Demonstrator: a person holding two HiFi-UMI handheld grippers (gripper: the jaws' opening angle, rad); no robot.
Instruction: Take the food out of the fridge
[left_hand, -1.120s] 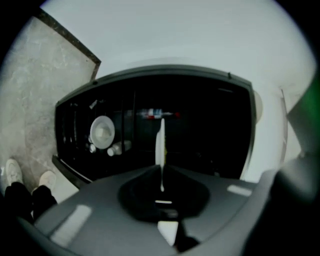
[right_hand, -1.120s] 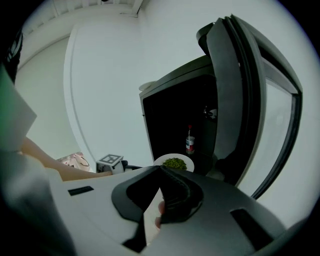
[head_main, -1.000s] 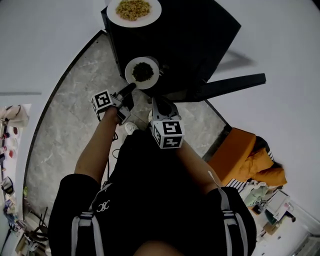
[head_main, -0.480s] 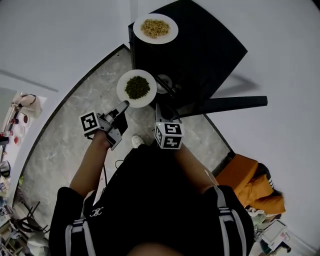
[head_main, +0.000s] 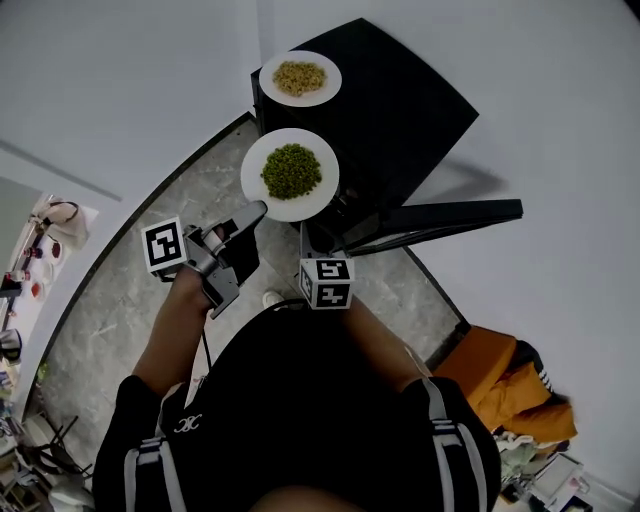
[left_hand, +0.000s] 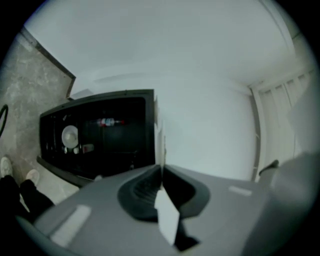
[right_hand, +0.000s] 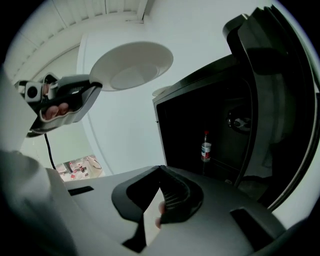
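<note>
Black and boxy, the fridge (head_main: 400, 100) stands at the far side of the head view against a white wall (head_main: 120, 80). Its door (head_main: 450, 213) is swung open to the right, and a plate of yellowish food (head_main: 300, 78) sits on its top. Just nearer, in the air in front of the open fridge and over the grey stone floor (head_main: 140, 270), a plate of green food (head_main: 290, 174) hangs level from the left gripper (head_main: 256, 211), which pinches its near rim. The right gripper (head_main: 304, 238) points at the fridge from just right of it, touching nothing that I can see. In the left gripper view the jaws are closed tight on a thin white edge, the plate's rim seen side-on. The fridge's dark inside beyond holds a bottle (left_hand: 106, 121) and a pale round thing (left_hand: 70, 136) that I cannot identify. In the right gripper view the jaws are pressed together with nothing between them; the plate shows from below at upper left, and the bottle stands inside the fridge. As I judge it, one plate is already out and parked on top, and the second is clear of the fridge but not yet set down. What remains is placing it, then checking whether that pale thing is food.
</note>
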